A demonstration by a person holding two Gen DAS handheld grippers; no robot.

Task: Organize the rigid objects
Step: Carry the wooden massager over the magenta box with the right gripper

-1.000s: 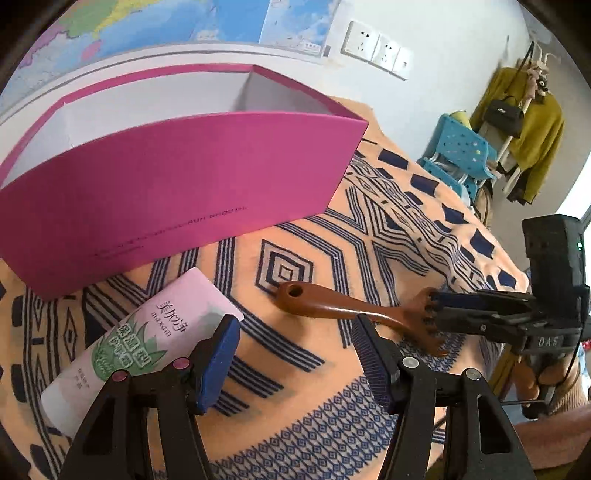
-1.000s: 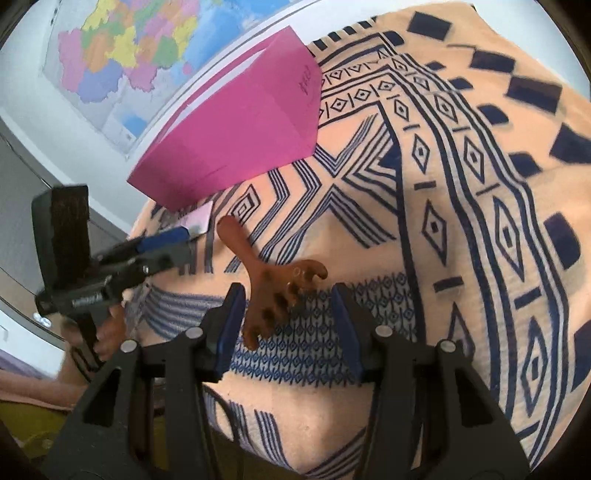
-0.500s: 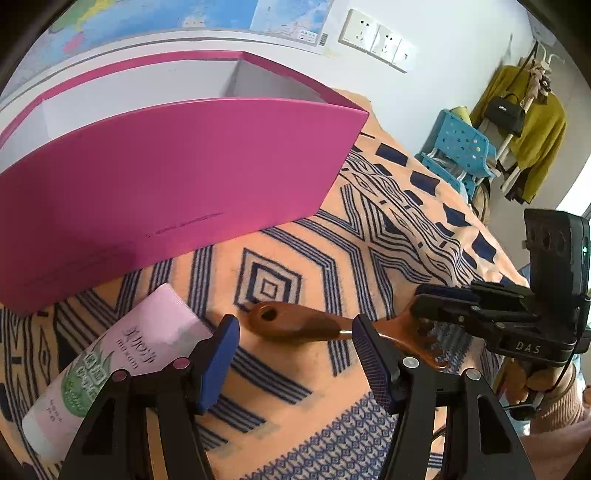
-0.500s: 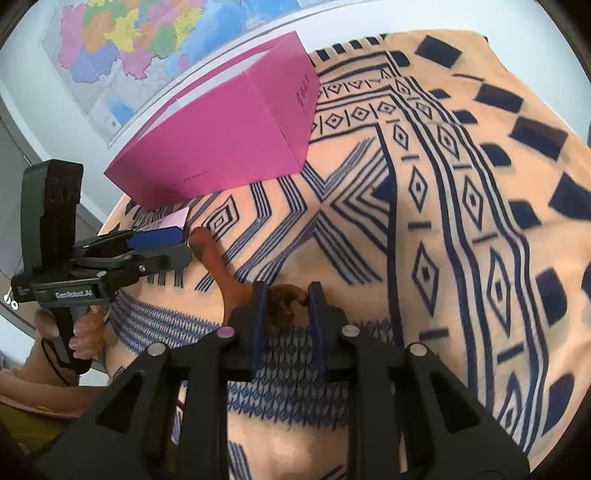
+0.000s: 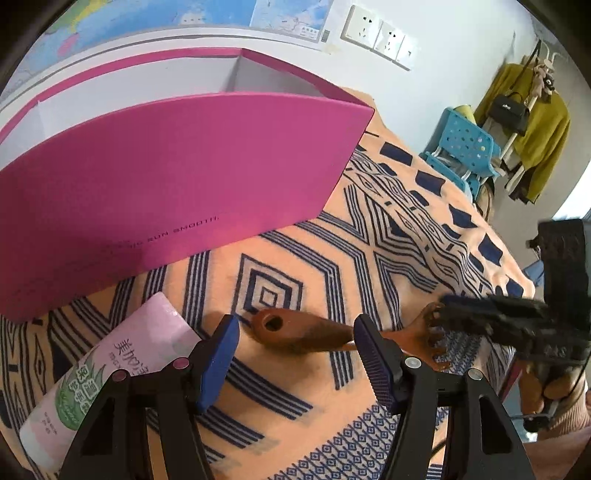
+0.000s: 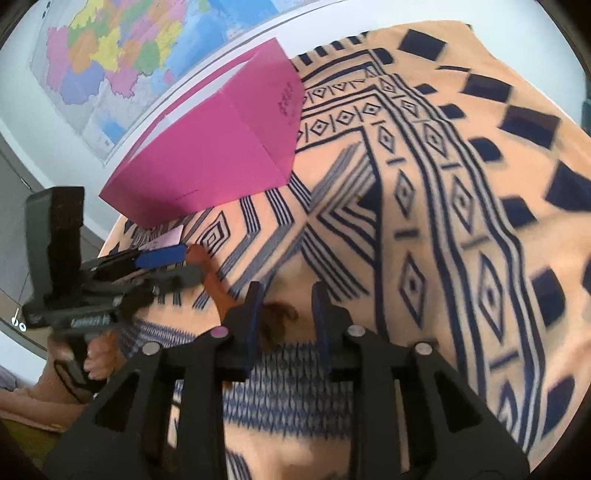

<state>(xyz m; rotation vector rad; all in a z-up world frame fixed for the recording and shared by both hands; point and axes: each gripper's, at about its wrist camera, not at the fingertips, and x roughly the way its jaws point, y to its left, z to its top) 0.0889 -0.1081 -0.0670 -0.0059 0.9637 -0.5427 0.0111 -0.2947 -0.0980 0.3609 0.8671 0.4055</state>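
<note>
A brown wooden comb (image 5: 303, 328) lies on the patterned cloth. Its handle rests between the fingers of my left gripper (image 5: 297, 332), which is open and does not touch it. The toothed head (image 6: 277, 317) sits between the fingers of my right gripper (image 6: 287, 295). Those jaws are opening, and gaps show on both sides of the comb. In the left wrist view the right gripper (image 5: 454, 310) reaches in from the right. A pink tube (image 5: 122, 362) lies just left of my left gripper. The open magenta box (image 5: 166, 192) stands behind.
The cloth-covered table drops off at the right edge (image 5: 517, 280). Beyond it are a blue chair (image 5: 465, 147) and a rack with a yellow coat (image 5: 532, 122). A map (image 6: 110, 55) and sockets (image 5: 380, 33) hang on the wall behind the box.
My right gripper shut on the comb head, then its jaws came apart again. My left gripper moved forward until the comb handle lay between its fingers.
</note>
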